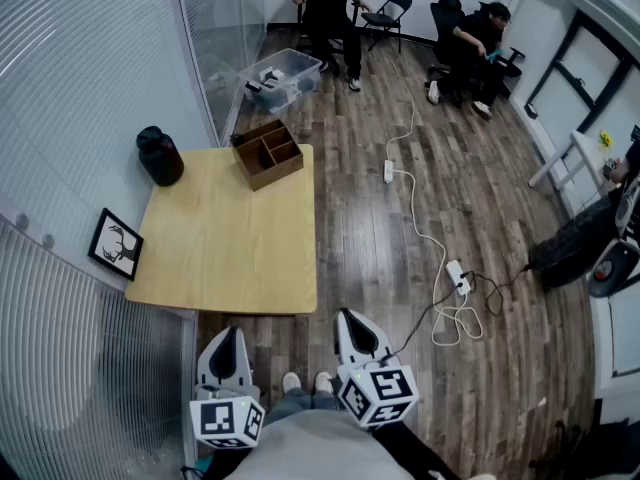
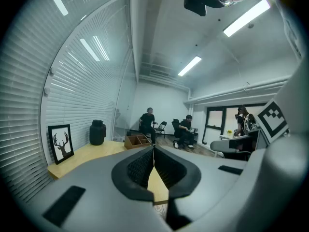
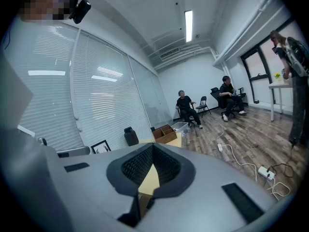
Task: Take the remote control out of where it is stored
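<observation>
Left gripper (image 1: 228,334) and right gripper (image 1: 351,318) hang short of the desk (image 1: 230,248), fingers pressed together, nothing held. Remote control not visible; presumably inside the wooden organizer (image 1: 268,153) at the desk's far corner. Risk: a one-sided pull could drag the organizer off the edge.

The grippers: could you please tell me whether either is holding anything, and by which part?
Nothing is held: the left gripper and the right gripper are both shut and empty.
</observation>
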`<control>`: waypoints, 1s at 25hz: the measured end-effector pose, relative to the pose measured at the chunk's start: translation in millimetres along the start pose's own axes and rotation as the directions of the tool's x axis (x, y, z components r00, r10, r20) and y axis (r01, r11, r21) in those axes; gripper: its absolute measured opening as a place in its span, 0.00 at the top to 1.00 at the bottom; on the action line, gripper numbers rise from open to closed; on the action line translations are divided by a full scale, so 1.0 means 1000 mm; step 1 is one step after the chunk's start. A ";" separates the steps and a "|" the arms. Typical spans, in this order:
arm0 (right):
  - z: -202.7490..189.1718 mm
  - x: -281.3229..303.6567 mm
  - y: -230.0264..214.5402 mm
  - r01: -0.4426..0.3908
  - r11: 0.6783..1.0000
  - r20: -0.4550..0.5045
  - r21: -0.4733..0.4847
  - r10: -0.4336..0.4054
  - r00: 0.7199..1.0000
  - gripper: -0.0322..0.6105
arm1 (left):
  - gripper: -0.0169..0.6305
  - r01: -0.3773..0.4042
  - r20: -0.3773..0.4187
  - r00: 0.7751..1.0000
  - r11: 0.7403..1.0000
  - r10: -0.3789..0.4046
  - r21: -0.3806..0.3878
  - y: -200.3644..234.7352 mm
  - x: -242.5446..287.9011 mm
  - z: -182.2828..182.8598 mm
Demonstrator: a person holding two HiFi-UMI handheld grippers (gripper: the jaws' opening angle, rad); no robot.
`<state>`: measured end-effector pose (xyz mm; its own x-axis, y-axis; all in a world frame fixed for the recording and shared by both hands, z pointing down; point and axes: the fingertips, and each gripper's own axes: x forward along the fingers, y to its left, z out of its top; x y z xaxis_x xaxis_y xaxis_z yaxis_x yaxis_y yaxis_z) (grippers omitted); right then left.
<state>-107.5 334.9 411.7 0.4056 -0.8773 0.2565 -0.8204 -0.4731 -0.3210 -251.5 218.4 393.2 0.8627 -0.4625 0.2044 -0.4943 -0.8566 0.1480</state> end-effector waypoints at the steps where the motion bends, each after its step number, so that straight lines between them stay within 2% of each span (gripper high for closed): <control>1: 0.000 0.001 0.000 -0.001 1.000 -0.002 0.000 0.001 1.000 0.95 | 0.96 0.000 0.002 1.000 1.000 0.000 -0.001 0.000 0.000 0.000; 25: -0.001 0.013 0.010 0.014 0.999 0.019 0.045 -0.015 1.000 0.94 | 0.96 0.008 -0.006 1.000 1.000 -0.008 -0.013 0.024 0.004 0.004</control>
<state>-110.9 319.0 412.7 0.4251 -0.8716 0.2442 -0.7955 -0.4884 -0.3585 -259.6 194.9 393.5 0.8659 -0.4545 0.2089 -0.4890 -0.8572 0.1617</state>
